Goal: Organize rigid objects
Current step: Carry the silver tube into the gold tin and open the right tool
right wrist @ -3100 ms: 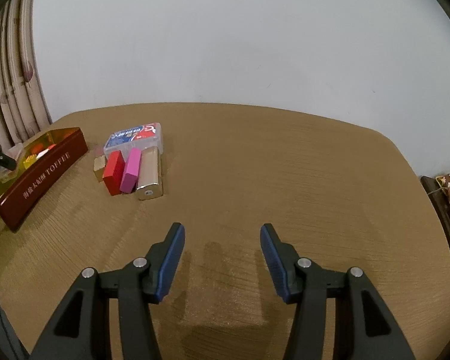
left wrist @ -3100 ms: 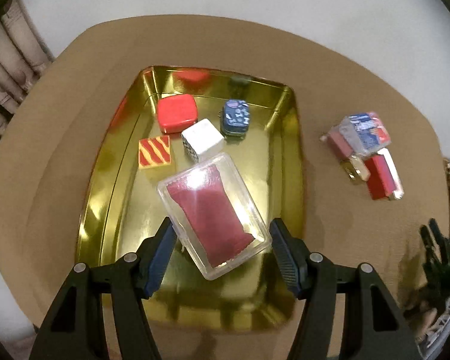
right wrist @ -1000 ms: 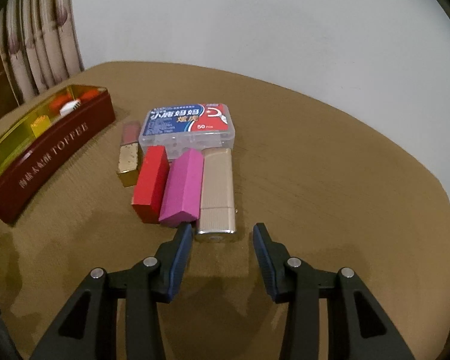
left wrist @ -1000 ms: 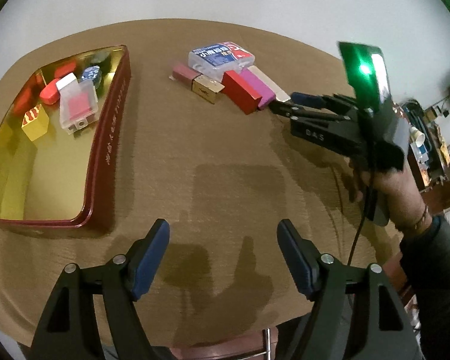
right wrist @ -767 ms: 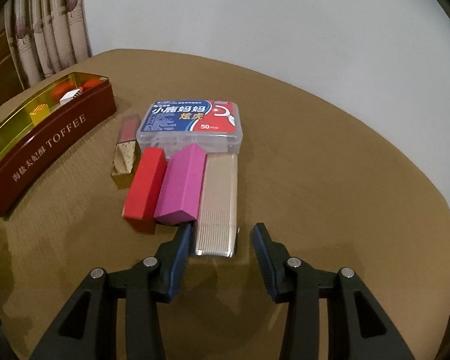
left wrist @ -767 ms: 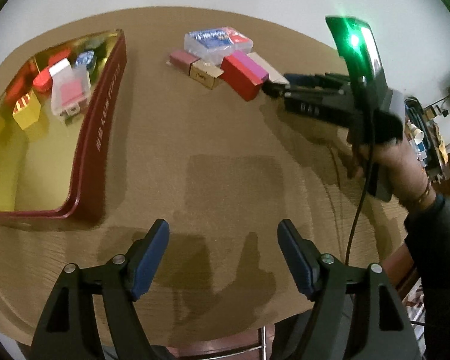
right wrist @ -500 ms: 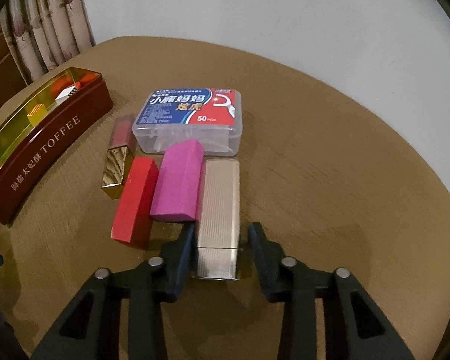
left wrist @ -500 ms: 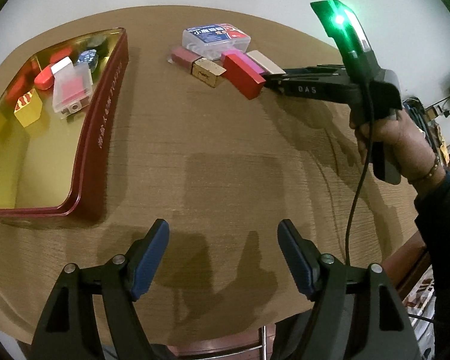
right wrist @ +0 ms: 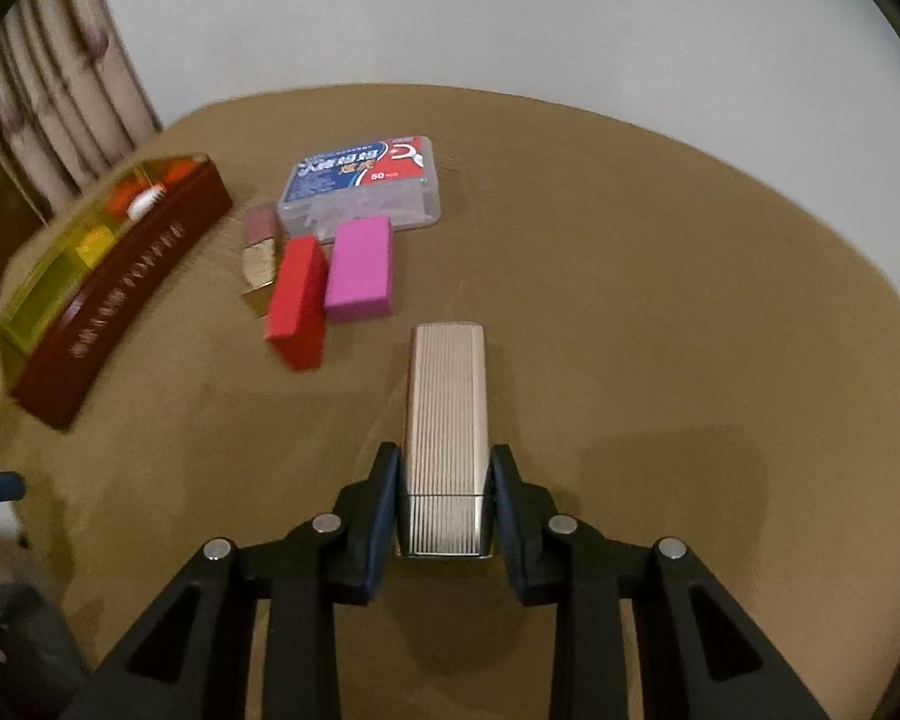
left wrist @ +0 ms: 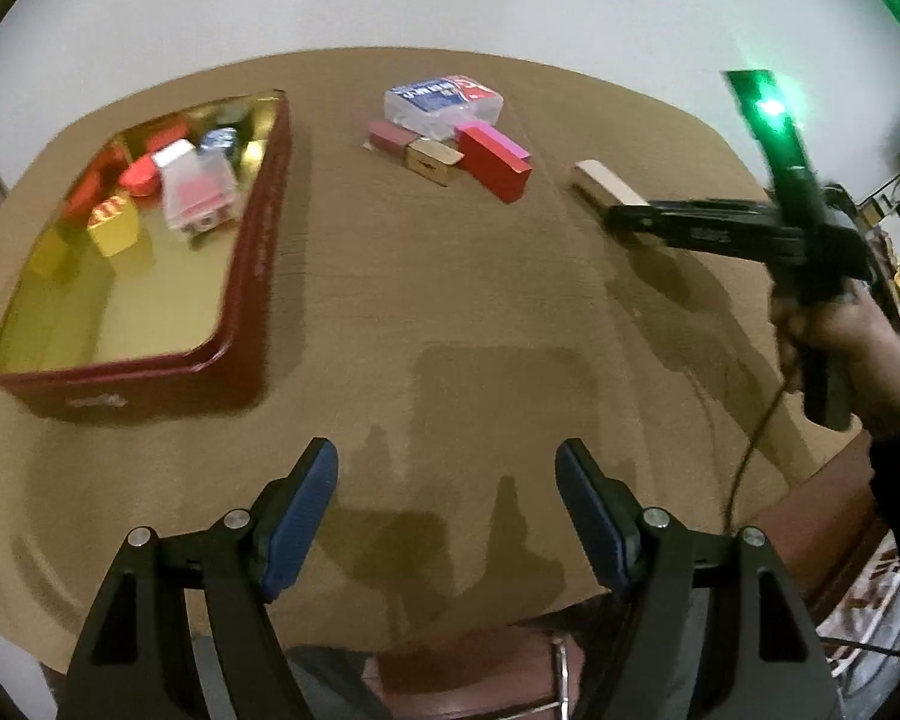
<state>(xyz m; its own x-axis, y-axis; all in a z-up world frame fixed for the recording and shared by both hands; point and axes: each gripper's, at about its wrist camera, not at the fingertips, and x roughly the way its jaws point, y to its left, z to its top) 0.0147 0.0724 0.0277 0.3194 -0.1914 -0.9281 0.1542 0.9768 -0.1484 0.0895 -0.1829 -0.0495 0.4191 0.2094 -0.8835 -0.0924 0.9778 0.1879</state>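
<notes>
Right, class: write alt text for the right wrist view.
The right gripper has its jaws shut on a ribbed champagne-gold case above a tan round table. Beyond lie pink and red boxes, a floss-pick box and a toffee tin.

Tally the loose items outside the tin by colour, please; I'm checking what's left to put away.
Red box: 1
Pink box: 1
Ribbed gold case, gripped in the right tool: 1
Clear case with blue-and-red label: 1
Small gold-and-rose piece: 1
Total: 5 outside the tin
</notes>
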